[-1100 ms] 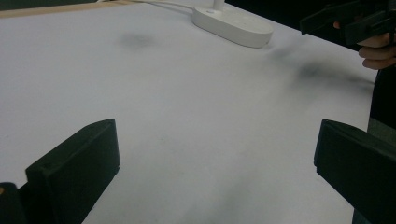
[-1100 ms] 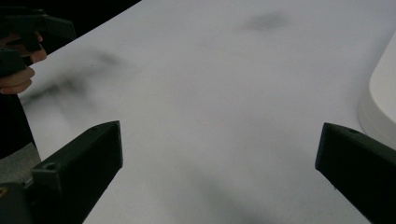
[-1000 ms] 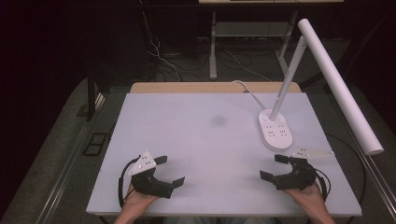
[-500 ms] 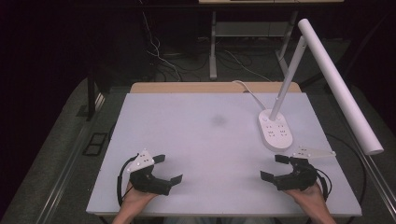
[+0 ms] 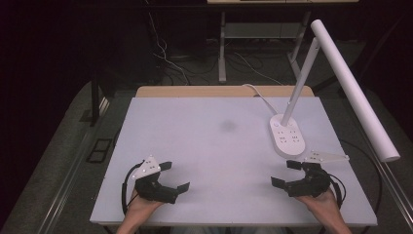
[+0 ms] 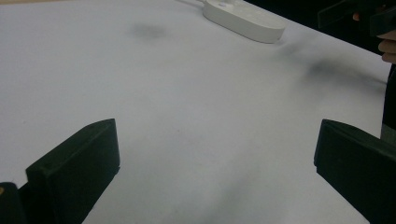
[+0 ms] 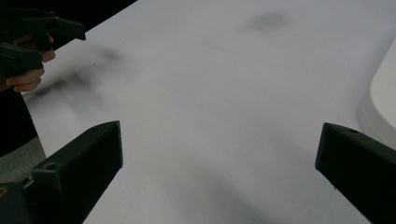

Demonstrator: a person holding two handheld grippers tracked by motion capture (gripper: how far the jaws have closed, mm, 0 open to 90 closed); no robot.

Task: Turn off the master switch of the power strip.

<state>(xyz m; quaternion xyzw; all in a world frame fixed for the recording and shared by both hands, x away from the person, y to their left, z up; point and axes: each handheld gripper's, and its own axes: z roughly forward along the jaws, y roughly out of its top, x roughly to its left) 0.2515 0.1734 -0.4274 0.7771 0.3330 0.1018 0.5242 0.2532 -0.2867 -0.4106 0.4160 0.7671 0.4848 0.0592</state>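
- Desk (image 5: 214, 146): white top, bare across its middle apart from a faint grey smudge (image 5: 227, 126) toward the far side
- Desk lamp (image 5: 287, 138): white oval base with buttons, standing on the desk's far right part; a slanted stem rises from it to a long white tube head that reaches out past the right edge; its cord runs off the far edge
- Left gripper (image 5: 173, 176): held in the person's hand at the near left of the desk, fingers spread wide and released, nothing between them; the left gripper view shows bare desk between the two black fingers (image 6: 74, 163), with the lamp base well ahead
- Right gripper (image 5: 286, 173): held at the near right, just short of the lamp base, fingers likewise spread and empty; the right gripper view shows the base's rounded edge (image 7: 380, 112) near the right finger, apart from it
- Thing nearest the work: the lamp, closest to the right gripper, untouched
- Progress, as judged: nothing is gripped or contacted; both grippers rest low at the near edge, so the work looks to be at its start, with the reach, the grasp or press, and any handling of the lamp all left to do
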